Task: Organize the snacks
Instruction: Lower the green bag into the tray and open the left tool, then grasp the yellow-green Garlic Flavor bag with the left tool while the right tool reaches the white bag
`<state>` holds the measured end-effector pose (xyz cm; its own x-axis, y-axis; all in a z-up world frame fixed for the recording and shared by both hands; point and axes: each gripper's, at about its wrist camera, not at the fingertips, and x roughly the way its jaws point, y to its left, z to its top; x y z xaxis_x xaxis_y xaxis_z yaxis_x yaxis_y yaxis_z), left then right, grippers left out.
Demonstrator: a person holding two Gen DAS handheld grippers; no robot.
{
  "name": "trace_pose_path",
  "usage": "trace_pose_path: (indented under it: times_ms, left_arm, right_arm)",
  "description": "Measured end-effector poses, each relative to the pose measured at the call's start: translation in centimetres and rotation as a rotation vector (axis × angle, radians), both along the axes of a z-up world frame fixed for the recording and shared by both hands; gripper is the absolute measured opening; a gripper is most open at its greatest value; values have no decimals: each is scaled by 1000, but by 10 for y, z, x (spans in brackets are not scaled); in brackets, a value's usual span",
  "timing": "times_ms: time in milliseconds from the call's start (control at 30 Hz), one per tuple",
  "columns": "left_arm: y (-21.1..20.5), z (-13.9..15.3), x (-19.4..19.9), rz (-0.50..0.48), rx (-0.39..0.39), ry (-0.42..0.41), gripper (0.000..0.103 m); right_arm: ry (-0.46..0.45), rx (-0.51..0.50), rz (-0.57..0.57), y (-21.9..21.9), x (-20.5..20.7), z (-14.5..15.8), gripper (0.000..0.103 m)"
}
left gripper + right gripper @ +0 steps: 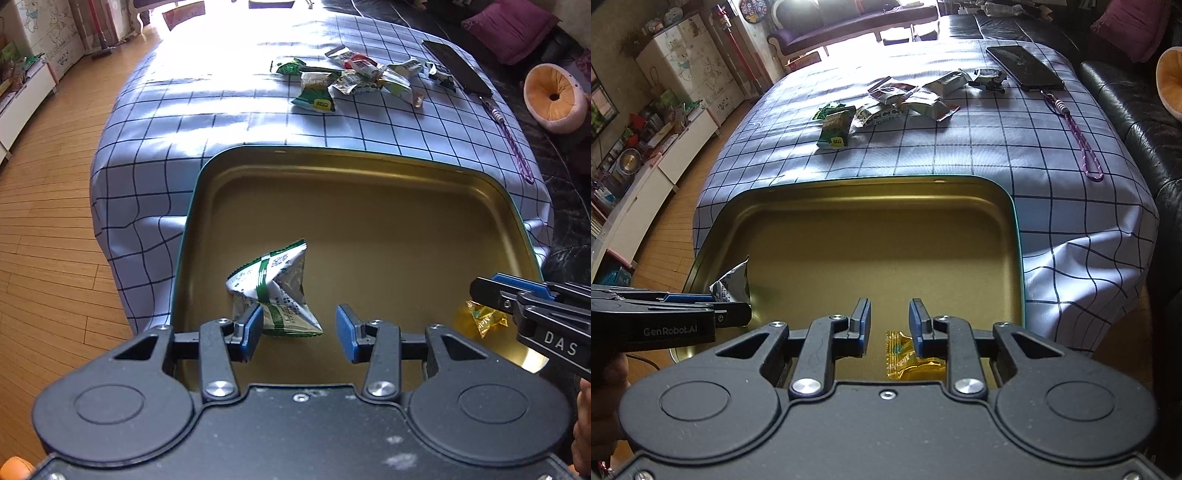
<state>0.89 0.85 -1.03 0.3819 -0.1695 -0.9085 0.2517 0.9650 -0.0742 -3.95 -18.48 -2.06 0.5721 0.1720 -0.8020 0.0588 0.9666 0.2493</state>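
The green-and-white snack packet [275,291] lies crumpled in the gold tin tray [369,206], silvery along one folded side, with a green band across its middle and a zigzag-cut top edge. It sits just ahead of my left tool [299,332], beside the left pad; the pads stand apart and press on nothing. A small gold-wrapped candy [908,356] with green print lies on the tray floor just under my right tool [888,323], partly hidden behind the right finger. That tool's pads are parted with a narrow gap, and they hold nothing. The tray has a teal outer rim and rests on the near end of a desk [960,155] covered in a white cloth with a dark grid. Well beyond both tools a heap of snack packets [354,79], green, white and red, lies on the cloth, with a dark phone [1023,68] and its purple strap [1078,140] to their right.
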Motion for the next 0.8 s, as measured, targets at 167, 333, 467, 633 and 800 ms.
trace_pose_path:
  times_ms: [167, 333, 467, 633, 800]
  left_arm:
    - [1, 8, 8, -35, -22, 9, 45]
    - [1, 21, 22, -42, -9, -42, 45]
    - [1, 30, 37, -35, -7, -87, 45]
    - [3, 40, 57, -23, -17, -147, 45]
    - [0, 41, 83, -12, -6, -191, 45]
  right_arm:
    - [33, 30, 11, -6, 5, 0, 34]
    - [27, 36, 8, -15, 12, 9, 34]
    - [-3, 24, -7, -23, 21, 19, 34]
    - [-54, -4, -40, -32, 34, 34, 34]
    - [-94, -17, -76, -42, 48, 42, 34]
